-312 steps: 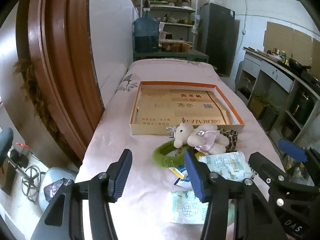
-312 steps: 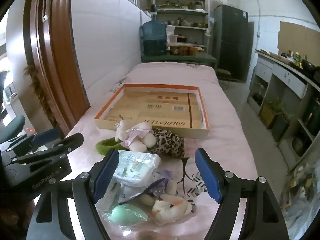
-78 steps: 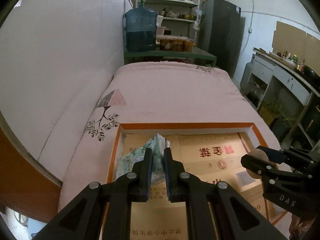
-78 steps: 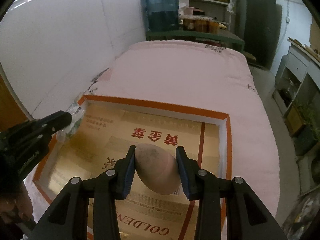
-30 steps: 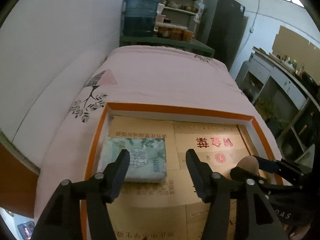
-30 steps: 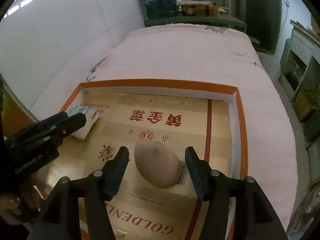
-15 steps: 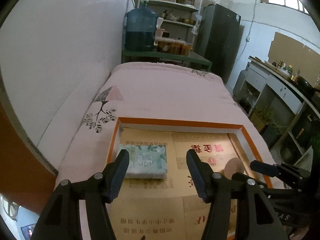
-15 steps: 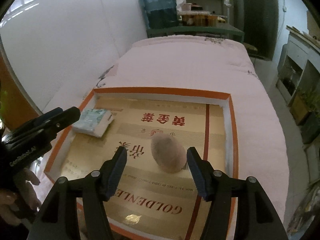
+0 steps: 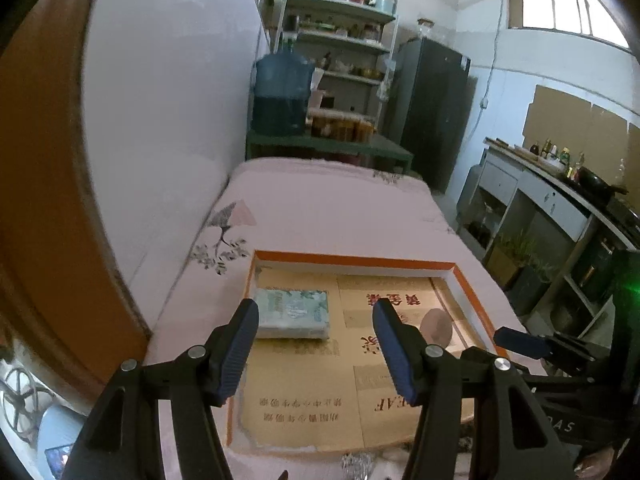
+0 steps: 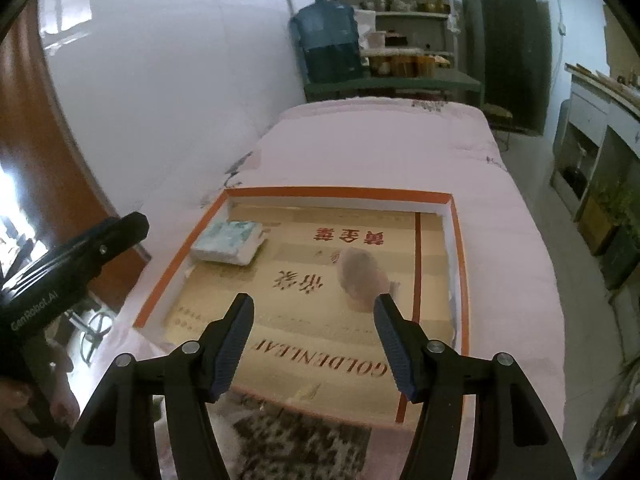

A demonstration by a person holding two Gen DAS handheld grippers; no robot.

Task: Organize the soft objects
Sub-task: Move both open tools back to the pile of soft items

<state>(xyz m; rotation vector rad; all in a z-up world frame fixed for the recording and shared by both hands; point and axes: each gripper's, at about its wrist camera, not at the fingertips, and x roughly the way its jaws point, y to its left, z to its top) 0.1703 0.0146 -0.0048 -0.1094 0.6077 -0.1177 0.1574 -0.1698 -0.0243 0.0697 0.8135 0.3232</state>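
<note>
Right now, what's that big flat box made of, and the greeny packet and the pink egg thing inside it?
The box looks like cardboard: matte tan floor with printed lettering, thin white walls, orange rim. The greeny packet seems a soft plastic wrapper, slightly glossy and printed, probably tissues. The pink egg looks like matte foam sponge, with no shine, though the blur leaves that open.

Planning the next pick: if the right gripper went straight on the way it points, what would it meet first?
Probably the printed cardboard floor of the orange-rimmed box, left of the pinkish egg-shaped sponge; the open right gripper holds nothing. Depth is uncertain.
</note>
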